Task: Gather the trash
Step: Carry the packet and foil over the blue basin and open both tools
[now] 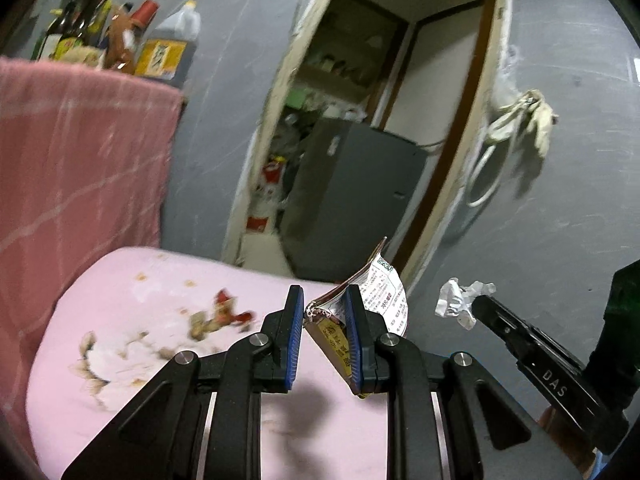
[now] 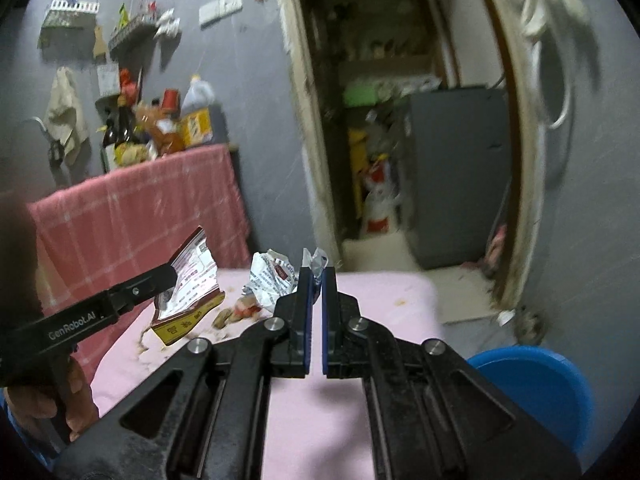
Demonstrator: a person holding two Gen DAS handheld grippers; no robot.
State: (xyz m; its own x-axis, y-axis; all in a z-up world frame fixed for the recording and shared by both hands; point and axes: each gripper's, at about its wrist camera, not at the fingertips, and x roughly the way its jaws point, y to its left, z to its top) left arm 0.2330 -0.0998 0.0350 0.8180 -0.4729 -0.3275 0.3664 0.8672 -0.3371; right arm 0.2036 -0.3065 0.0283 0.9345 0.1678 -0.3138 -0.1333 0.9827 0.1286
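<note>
**Both grippers hold wrappers above the pink table**

The left gripper [image 1: 320,296] is nearly closed on a red-and-yellow printed snack packet [image 1: 384,300], lifted above the stained pink tabletop [image 1: 132,312]. The right gripper [image 2: 316,274] is clamped tight on a crumpled white wrapper [image 2: 272,280]. Peanut shells and scraps [image 1: 216,316] lie on the table. A blue bin [image 2: 536,388] sits low, right of the table.

Both views were dim, with dark vignetted corners and strong fisheye bending at the edges. Motion blur smeared the bottles [image 1: 80,32] and the doorway [image 2: 400,120] beyond the fingers. A soft shadow [image 1: 308,408] lay below the fingertips on the pink surface [image 1: 120,300].
</note>
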